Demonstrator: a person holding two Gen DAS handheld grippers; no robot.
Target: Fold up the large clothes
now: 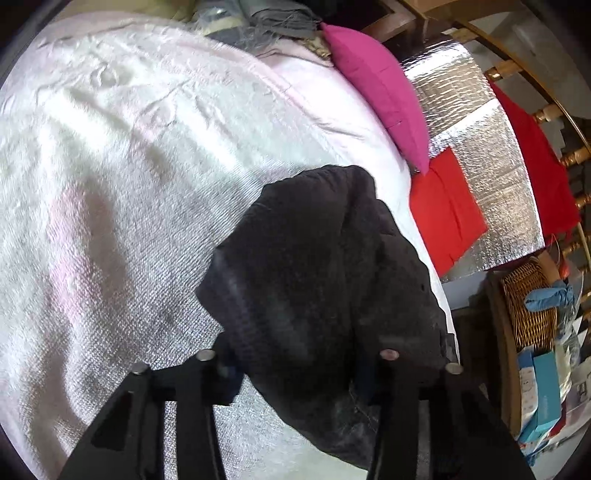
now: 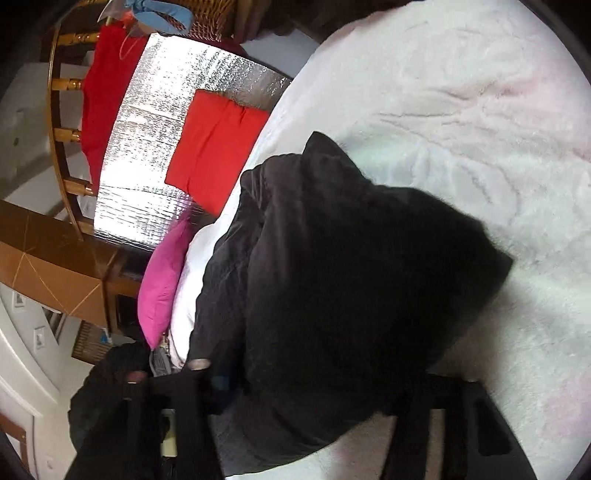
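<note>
A black, thick garment (image 1: pixel 321 258) lies bunched on a white and pale pink bedspread (image 1: pixel 129 166). In the left wrist view its near end fills the gap between my left gripper's (image 1: pixel 303 369) two black fingers, which press on it from both sides. The right wrist view shows the same garment (image 2: pixel 351 277) piled over the bedspread (image 2: pixel 480 110). My right gripper (image 2: pixel 306 387) is closed on the cloth's near part. The cloth hides most of its right finger.
A magenta pillow (image 1: pixel 380 88) and a red cushion (image 1: pixel 447 210) sit at the bed's edge beside a silver foil mat (image 1: pixel 476 110). Red cloth (image 1: pixel 532 166) hangs on a wooden rail. A wicker basket (image 1: pixel 528 306) and boxes stand beyond. Grey fringed cloth (image 1: pixel 277 22) lies at the far end.
</note>
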